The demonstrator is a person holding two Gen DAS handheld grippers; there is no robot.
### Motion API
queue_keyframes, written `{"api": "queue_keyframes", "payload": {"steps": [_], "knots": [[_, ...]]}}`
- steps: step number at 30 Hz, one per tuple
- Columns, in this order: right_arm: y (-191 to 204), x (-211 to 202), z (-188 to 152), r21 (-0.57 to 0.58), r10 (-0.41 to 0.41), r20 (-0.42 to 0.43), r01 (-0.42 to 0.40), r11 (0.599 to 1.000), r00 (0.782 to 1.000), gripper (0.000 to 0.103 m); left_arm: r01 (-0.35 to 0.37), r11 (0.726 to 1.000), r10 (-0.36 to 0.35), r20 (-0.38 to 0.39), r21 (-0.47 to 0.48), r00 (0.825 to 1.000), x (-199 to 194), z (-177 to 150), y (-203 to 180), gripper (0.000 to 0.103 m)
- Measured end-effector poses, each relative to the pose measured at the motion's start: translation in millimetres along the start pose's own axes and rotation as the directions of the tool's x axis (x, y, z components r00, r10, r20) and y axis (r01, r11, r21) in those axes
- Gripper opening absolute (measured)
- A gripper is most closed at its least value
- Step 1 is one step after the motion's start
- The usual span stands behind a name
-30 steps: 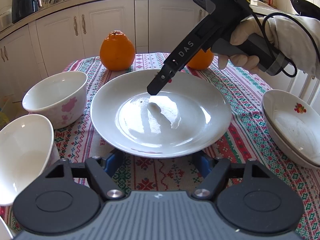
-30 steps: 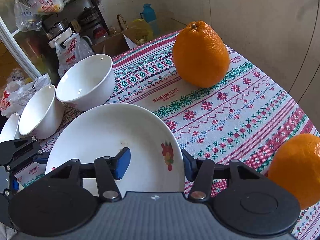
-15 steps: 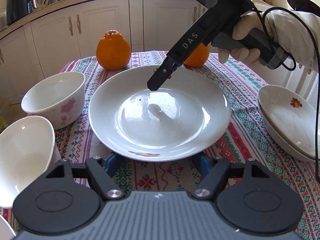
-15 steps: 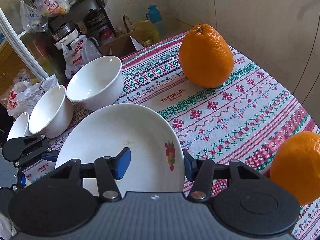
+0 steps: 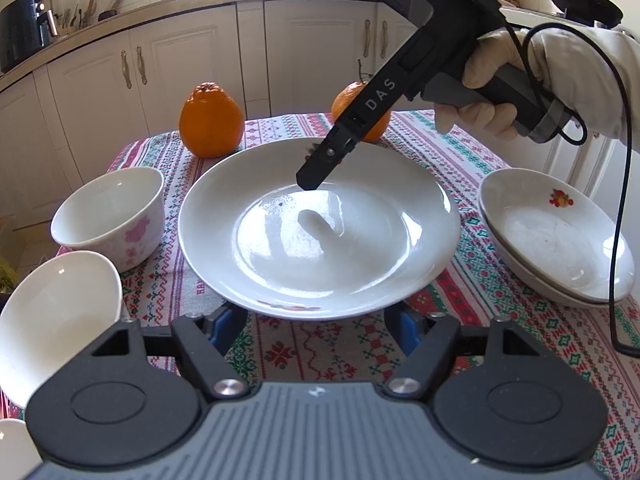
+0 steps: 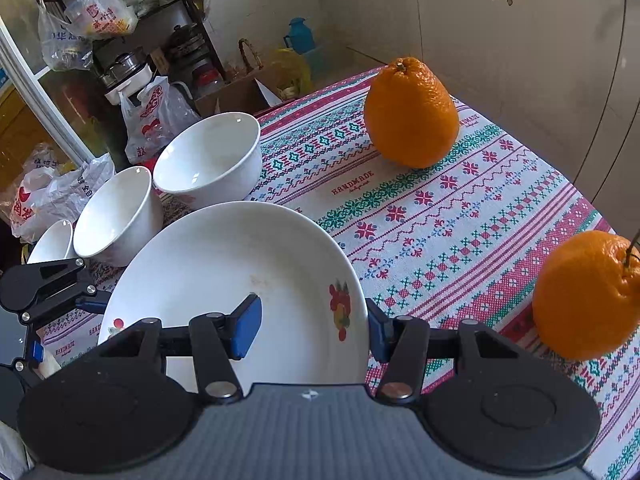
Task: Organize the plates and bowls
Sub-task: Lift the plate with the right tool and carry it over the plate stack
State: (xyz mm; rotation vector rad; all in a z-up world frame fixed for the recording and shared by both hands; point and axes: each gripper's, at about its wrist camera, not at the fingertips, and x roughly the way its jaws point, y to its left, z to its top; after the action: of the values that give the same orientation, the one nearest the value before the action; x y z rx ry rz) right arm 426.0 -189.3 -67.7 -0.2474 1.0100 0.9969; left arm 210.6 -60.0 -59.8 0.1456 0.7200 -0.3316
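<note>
Right gripper (image 6: 314,330): jaws spread, straddling far rim of plate (image 6: 240,280), one finger inside, one outside, not clamped. Left gripper (image 5: 316,326): jaws apart, just short of plate's near edge. Step: grasping plate. Next: close on rim, lift toward stacked dishes (image 5: 560,248) to left gripper's right. Bowls (image 6: 208,158) lie beyond.

The left wrist view sits low at the near table edge, looking level across the large plate (image 5: 320,240) toward the white kitchen cabinets (image 5: 176,80), with the plate's rim close to the lens. The right wrist view looks steeply down from above the plate's far side (image 6: 240,280), facing the cluttered shelf corner (image 6: 132,40). Both views share the plate, 2 oranges (image 5: 211,122) (image 6: 412,114), the white bowls (image 5: 112,216) (image 6: 210,160) and the patterned tablecloth (image 5: 320,352) (image 6: 440,208).
</note>
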Motion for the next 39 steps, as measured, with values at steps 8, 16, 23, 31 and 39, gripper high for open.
{"api": "queue_keyframes", "payload": {"steps": [8,16,23,31,39], "knots": [[13.3,-29.0,-18.8,0.026,-0.026,0.043,0.025,0.999,0.999,0.060,0.031,0.999,-0.031,0.012,0.045,0.999,-17.5,1.6,-12.1,0.075],[25.0,-53.3,-41.8,0.058,-0.063,0.073,0.059,0.997,0.995,0.060,0.059,0.994,-0.062,0.027,0.090,0.998,-31.0,1.9,-25.5,0.075],[29.5,-75.3,-71.4,0.111,-0.099,0.106,0.087,0.990,0.989,0.060,0.101,0.984,-0.106,0.028,0.146,0.994,-37.7,3.6,-42.1,0.075],[32.3,-100.7,-104.1,0.167,-0.157,0.128,0.134,0.977,0.979,0.060,0.153,0.968,-0.162,0.031,0.198,0.986,-41.5,5.6,-61.7,0.075],[33.9,-120.7,-137.3,0.231,-0.216,0.139,0.181,0.956,0.966,0.060,0.214,0.943,-0.224,0.011,0.254,0.975,-37.4,6.5,-83.0,0.075]]}}
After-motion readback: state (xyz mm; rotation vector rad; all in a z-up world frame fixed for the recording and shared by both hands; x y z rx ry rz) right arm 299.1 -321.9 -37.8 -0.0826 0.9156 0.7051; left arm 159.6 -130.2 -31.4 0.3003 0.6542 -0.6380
